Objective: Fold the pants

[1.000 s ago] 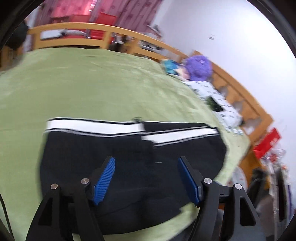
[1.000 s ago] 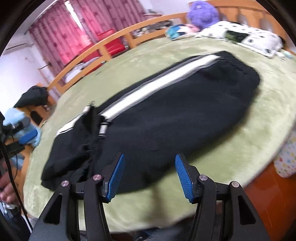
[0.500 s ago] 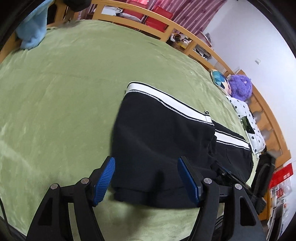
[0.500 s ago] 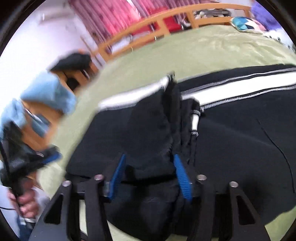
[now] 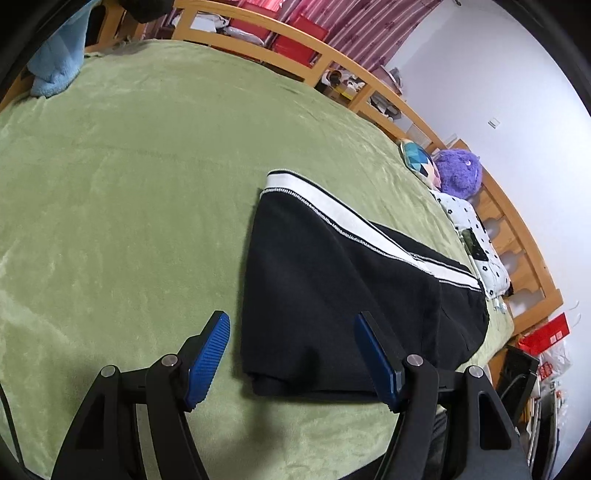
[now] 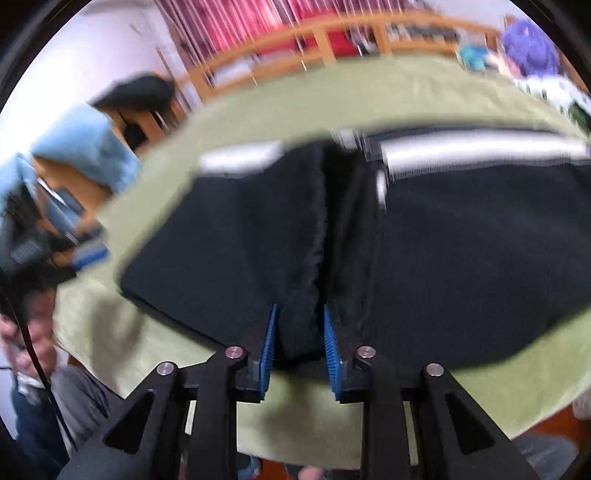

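Black pants (image 5: 332,288) with a white side stripe lie folded on a green blanket (image 5: 129,184) on a bed. My left gripper (image 5: 291,354) is open and empty, its fingers just above the near left corner of the pants. In the right wrist view the pants (image 6: 461,240) are blurred. My right gripper (image 6: 299,343) is shut on a bunched fold of black cloth at the near edge of the pants, at the seam where two layers meet.
A wooden bed rail (image 5: 258,26) runs along the far side. A purple plush toy (image 5: 460,171), a patterned cushion (image 5: 419,162) and a spotted pillow (image 5: 476,236) lie at the right. A blue towel (image 5: 55,62) hangs at the far left. The blanket's near edge drops off close to me.
My right gripper has closed from open onto the fold of the pants. My left gripper has shifted slightly left along the pants edge and stays open.
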